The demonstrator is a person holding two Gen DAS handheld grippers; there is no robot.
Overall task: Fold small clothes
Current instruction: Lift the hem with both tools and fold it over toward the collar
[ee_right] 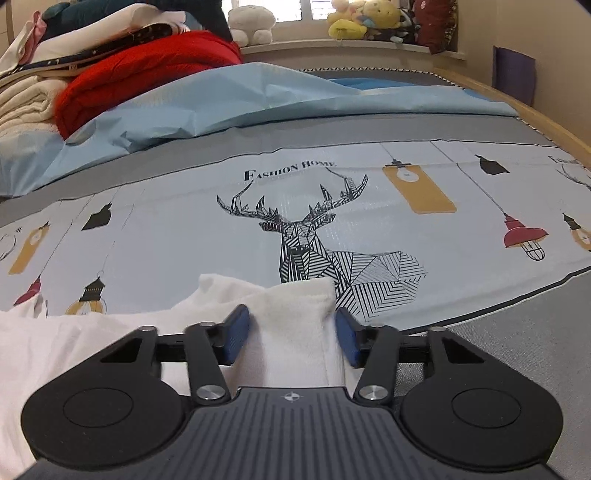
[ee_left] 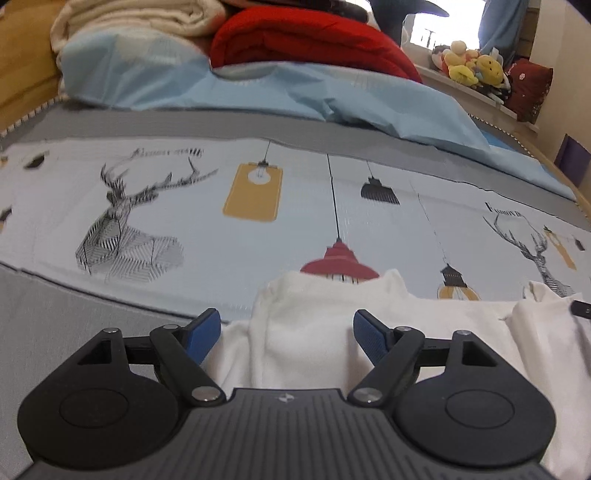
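Note:
A white garment (ee_left: pixel 314 325) lies rumpled on the printed bed sheet (ee_left: pixel 258 236), near its front edge. My left gripper (ee_left: pixel 288 330) hovers low over one raised fold of it, jaws wide apart. The blue pads (ee_left: pixel 205 334) are not pressing the cloth. In the right wrist view the same white garment (ee_right: pixel 295 332) shows a thick upright fold between the blue pads (ee_right: pixel 236 336) of my right gripper (ee_right: pixel 293 336). Those pads stand close to the fold's two sides without pinching it. The cloth under both gripper bodies is hidden.
A crumpled light blue sheet (ee_left: pixel 332 96) lies across the bed's far side. Behind it are a red blanket (ee_left: pixel 314 44) and cream bedding (ee_left: pixel 136 22). Plush toys (ee_left: pixel 472 62) sit on the window ledge. The wooden bed frame (ee_right: pixel 546 122) runs along the right.

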